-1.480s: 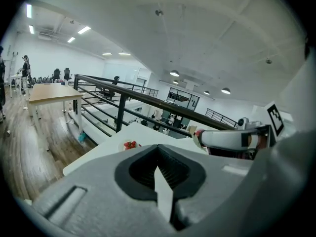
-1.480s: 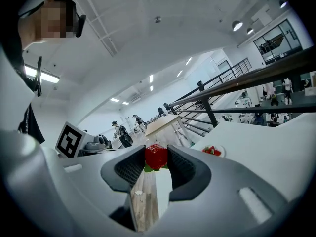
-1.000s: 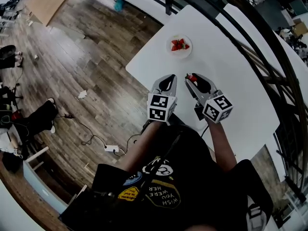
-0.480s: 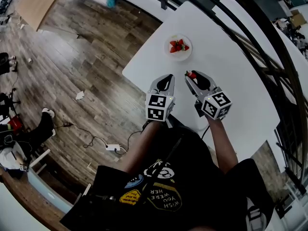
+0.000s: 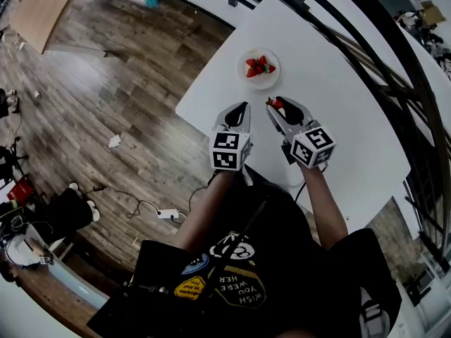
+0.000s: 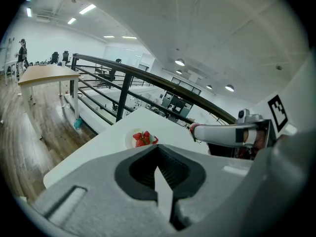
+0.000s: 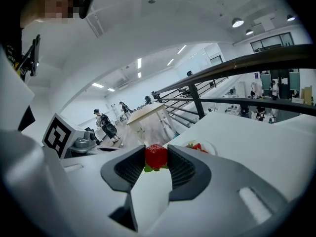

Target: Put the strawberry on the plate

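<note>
Both grippers have advanced slightly toward the plate (image 5: 259, 81) at upper centre of the table (image 5: 338, 111); the right gripper (image 5: 276, 104), fingers clamped on the strawberry (image 7: 156, 156), is short of the plate, the left gripper (image 5: 242, 108) has its fingers together and empty, and placement remains.

So the table (image 5: 338, 118) was smooth matt white and the floor (image 5: 106, 69) was wood plank. The right gripper (image 7: 156, 149) looked like matt grey plastic with ribbed black pads (image 7: 180, 168). The strawberry (image 7: 156, 158) was kinda glossy, the railing (image 6: 123, 98) dark metal.
</note>
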`<state>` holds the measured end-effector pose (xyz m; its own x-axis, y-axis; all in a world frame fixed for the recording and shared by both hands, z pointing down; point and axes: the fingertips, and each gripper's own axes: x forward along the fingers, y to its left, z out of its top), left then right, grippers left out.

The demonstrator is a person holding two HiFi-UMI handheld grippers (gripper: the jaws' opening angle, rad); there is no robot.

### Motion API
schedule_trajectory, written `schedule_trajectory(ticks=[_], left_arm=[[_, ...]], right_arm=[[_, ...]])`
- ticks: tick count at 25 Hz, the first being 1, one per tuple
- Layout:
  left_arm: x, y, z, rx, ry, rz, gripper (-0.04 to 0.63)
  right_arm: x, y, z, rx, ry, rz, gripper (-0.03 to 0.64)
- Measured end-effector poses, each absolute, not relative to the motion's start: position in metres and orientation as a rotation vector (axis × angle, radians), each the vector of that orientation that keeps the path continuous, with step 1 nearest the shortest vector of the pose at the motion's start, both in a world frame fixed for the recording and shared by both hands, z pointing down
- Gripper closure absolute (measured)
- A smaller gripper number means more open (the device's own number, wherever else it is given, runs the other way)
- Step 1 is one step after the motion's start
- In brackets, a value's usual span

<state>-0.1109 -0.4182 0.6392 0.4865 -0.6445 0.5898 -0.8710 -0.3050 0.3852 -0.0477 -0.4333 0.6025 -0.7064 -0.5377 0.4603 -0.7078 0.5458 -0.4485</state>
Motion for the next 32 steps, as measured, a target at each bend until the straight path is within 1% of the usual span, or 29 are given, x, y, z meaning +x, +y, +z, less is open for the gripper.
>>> schedule_trajectory(ticks=[11,24,32], left_arm=[[-0.106,-0.433,0.675,2.067,-1.131,0.498,0.595],[-0.115,-0.459,0.704,2.066,-1.130,0.550,0.595],[-0.110,-0.461,0.718,2.072,-1.115,0.569,0.595]], right_arm=[[-0.047,-0.455,0.640,1.080,-2.453,0.898,0.476],[-0.048,-0.478,0.686,1.115,-2.377,0.857,0.476],[-0.054,-0.486,0.717,1.101,-2.316,0.869,0.476]])
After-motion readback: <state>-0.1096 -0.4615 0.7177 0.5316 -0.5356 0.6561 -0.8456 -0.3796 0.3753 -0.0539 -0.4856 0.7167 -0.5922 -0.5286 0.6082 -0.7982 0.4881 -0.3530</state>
